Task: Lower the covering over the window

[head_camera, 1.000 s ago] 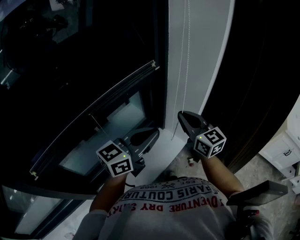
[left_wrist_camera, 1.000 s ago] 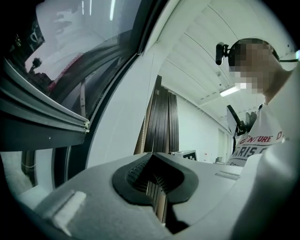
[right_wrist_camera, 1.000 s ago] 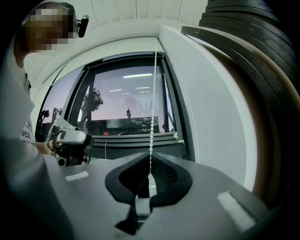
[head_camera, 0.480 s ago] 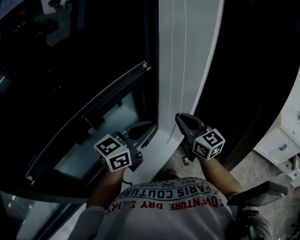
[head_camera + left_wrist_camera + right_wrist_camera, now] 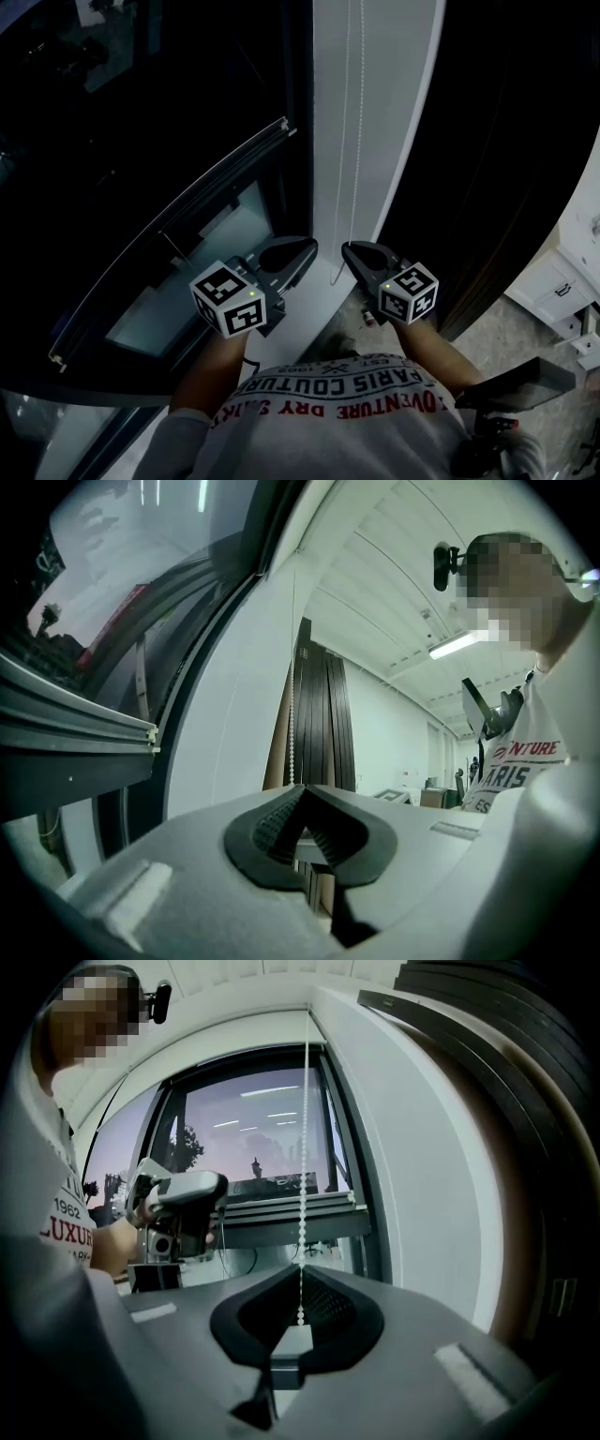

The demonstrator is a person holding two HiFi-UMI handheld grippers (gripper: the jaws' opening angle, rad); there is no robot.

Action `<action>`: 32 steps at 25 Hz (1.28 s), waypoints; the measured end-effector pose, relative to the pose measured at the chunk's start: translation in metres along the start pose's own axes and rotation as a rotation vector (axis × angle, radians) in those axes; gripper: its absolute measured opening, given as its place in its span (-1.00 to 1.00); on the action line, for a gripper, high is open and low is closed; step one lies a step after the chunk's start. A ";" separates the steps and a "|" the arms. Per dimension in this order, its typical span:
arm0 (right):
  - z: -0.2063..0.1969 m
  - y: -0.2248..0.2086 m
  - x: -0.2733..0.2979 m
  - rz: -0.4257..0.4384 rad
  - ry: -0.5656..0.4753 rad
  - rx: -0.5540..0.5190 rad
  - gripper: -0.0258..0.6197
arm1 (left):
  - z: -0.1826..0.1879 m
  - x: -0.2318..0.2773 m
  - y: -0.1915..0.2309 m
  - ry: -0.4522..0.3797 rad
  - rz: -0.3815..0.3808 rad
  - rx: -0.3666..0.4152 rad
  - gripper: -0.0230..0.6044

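**Head view.** My left gripper (image 5: 305, 251) and right gripper (image 5: 352, 251) sit nose to nose at the foot of the white jamb (image 5: 375, 141). The bead chain (image 5: 361, 112) hangs down the jamb in two strands. Left of the jamb the shade's bottom rail (image 5: 178, 220) slants across the dark window. I judge it partway down, with paler glass uncovered below it.

**Left gripper view.** These jaws are pressed together with nothing between the pads. The chain (image 5: 292, 733) hangs just beyond the tips, against the jamb, and the end of the rail (image 5: 75, 728) shows to the left of the jamb.

**Right gripper view.** This tool is clamped on the bead chain (image 5: 304, 1147). The strand drops just left of the jamb straight into the pads, and a few beads show in the notch behind them. The rail (image 5: 281, 1208) lies level behind the chain.

**Doing this step well.**
- I'd draw the strand straight down along the jamb, slow and even, so the beads don't skip through the pads or jump at the top.
- I'd watch the rail — if it climbs, I'm on the wrong strand.
- At the bottom of the stroke, the idle left tool should grip the same strand higher up before the right one opens.
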State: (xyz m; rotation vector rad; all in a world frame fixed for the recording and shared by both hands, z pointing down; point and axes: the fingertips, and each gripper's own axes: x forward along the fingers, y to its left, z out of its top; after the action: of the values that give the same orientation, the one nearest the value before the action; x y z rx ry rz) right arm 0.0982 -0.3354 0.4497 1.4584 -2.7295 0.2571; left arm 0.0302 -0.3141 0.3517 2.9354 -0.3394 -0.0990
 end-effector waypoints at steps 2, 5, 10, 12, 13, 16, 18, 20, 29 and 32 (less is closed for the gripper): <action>-0.012 0.001 0.000 0.000 0.024 0.009 -0.89 | -0.002 0.001 0.000 0.009 -0.001 -0.002 -0.92; -0.030 0.004 0.003 0.001 0.071 -0.001 -0.89 | -0.007 0.004 0.004 0.020 -0.005 -0.003 -0.91; -0.059 0.009 0.004 0.009 0.122 0.022 -0.89 | -0.011 0.011 0.008 0.021 -0.012 -0.015 -0.91; -0.064 0.009 0.007 0.018 0.129 0.031 -0.89 | -0.012 0.015 0.008 0.030 -0.020 -0.009 -0.79; -0.067 0.010 0.009 0.026 0.132 0.042 -0.89 | -0.013 0.018 0.010 0.034 -0.021 -0.008 -0.79; -0.072 0.008 0.015 0.052 0.140 0.072 -0.89 | -0.017 0.029 0.017 0.054 -0.028 -0.011 -0.72; -0.073 0.008 0.017 0.065 0.142 0.076 -0.89 | -0.015 0.036 0.021 0.071 -0.034 0.008 -0.64; -0.072 0.011 0.019 0.072 0.142 0.074 -0.89 | -0.005 0.043 0.024 0.069 -0.035 0.036 -0.64; -0.075 0.017 0.023 0.095 0.160 0.058 -0.89 | 0.052 0.077 0.028 0.031 -0.043 0.166 -0.64; -0.075 0.016 0.024 0.098 0.164 0.052 -0.89 | 0.062 0.080 0.028 0.012 -0.039 0.162 -0.64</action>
State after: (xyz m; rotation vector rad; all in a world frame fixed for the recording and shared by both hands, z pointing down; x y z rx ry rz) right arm 0.0677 -0.3341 0.5241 1.2546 -2.6837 0.4340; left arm 0.0969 -0.3703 0.2931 3.1023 -0.3016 -0.0624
